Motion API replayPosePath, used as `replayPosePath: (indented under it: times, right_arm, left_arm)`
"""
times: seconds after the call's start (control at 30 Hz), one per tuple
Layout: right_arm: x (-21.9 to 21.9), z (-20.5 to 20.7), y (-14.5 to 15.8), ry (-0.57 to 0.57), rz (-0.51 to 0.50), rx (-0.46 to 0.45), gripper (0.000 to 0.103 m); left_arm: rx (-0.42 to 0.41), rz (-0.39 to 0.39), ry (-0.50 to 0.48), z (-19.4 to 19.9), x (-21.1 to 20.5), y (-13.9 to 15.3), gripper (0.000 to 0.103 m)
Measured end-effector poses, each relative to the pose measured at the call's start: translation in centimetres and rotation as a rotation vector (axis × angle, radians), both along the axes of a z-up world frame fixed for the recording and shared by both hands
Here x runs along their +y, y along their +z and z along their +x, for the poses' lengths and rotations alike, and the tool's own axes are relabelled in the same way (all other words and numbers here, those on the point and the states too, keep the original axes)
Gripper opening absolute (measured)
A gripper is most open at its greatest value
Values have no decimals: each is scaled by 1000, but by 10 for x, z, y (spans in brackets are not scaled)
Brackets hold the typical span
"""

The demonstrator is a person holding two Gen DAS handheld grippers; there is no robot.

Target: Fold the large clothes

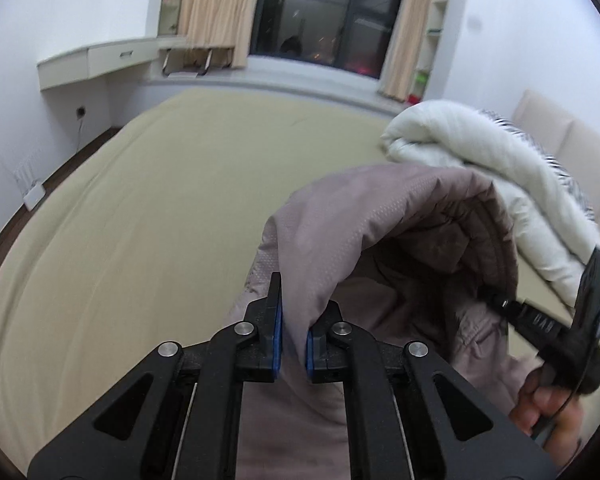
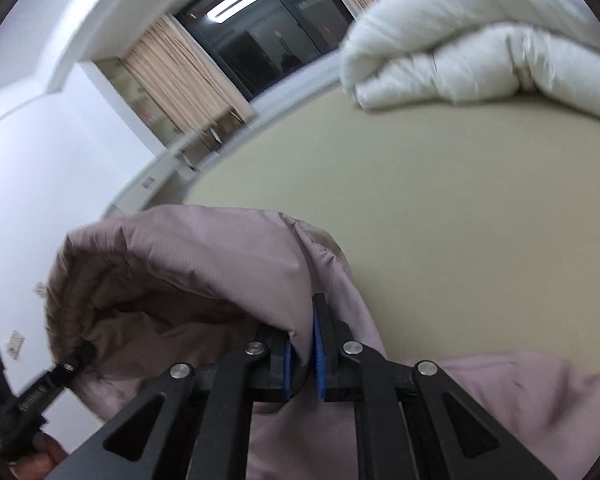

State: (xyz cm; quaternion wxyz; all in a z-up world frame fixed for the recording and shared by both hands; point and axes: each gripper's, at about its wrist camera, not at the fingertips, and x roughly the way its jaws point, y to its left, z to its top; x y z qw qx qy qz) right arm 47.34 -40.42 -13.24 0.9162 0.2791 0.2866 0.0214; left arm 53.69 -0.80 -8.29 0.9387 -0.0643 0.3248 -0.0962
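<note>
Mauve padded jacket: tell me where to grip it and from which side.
Grip the mauve padded jacket along its raised folded edge, from the near side, as the left claw and right claw do: there the fabric is doubled into a thin pinchable ridge, elsewhere puffy.

The mauve jacket (image 1: 340, 216) is smooth, faintly dimpled synthetic cloth with a slight sheen. Ahead of both grippers, the bed sheet (image 1: 140, 200) looks matt cotton; the white duvet (image 2: 480, 48) looks puffy and soft.
</note>
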Motion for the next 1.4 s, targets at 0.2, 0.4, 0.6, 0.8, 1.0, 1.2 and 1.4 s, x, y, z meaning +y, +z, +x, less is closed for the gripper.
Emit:
replayPosePath:
  times: [0.2,0.4,0.6,0.8,1.0,1.2,1.4]
  right_arm:
    - [26,-157,42,80,-173,-96,10]
    - [45,-266,-53,33,-162,210,18]
    - [28,-334,-46,-86,-68,207,53]
    - [62,-288,54,42,-227,-12,48]
    - [114,-190,48,157,-400,27,40]
    - [106,-149,-69,187,-489,243,38]
    - [89,-162,-20,174,-375,216,37]
  left_arm:
    - [-116,-33,-60,-144,17,14,7]
    - [178,-97,-25,-242,40,-62,11]
    - [247,-235,75,-306,80,-72,11]
    - [-21,-144,-54,-276,61,20,11]
    - [7,-18,-78,-194,1,-10,11]
    - [294,-1,-99,-139,-26,-130,11]
    - [167,-110,-36,-165,6,-84,11]
